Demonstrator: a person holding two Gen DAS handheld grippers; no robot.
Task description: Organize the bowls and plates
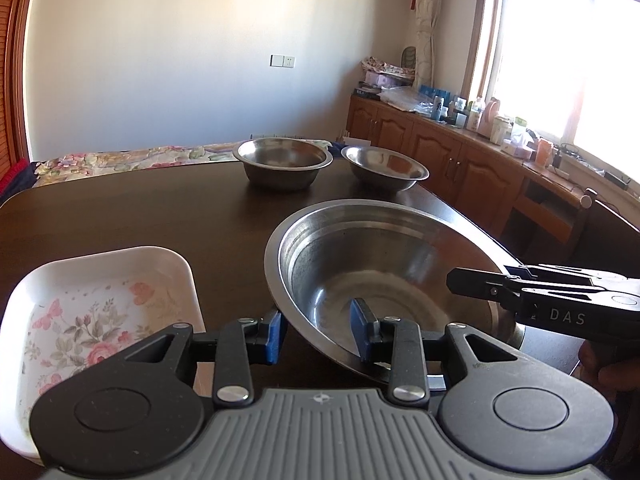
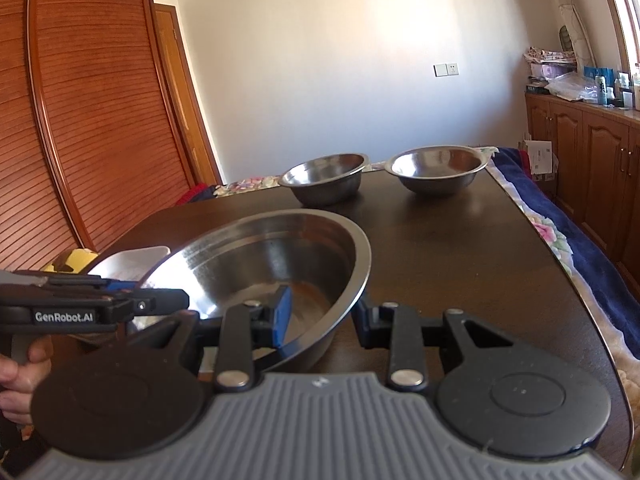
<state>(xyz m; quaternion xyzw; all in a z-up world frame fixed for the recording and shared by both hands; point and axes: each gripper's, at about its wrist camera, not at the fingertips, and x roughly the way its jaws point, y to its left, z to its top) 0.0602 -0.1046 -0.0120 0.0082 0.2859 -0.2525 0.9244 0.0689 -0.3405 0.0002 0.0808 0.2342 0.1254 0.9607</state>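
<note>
A dark wooden table (image 1: 120, 216) stands in a sunlit room, a louvred wardrobe (image 2: 80, 120) behind it. Near the front edge, a big steel basin (image 1: 380, 264) hangs tilted, pinched by two tools at once. The left gripper (image 1: 318, 334) clamps the basin's near-left rim, one blue pad inside, one outside. The right gripper (image 2: 322, 322) clamps its right rim the same way. Just left of the basin lies a white floral tray (image 1: 100, 312). Well beyond the basin, at the far edge, two smaller steel bowls (image 1: 282, 162) (image 1: 384, 168) sit side by side.
</note>
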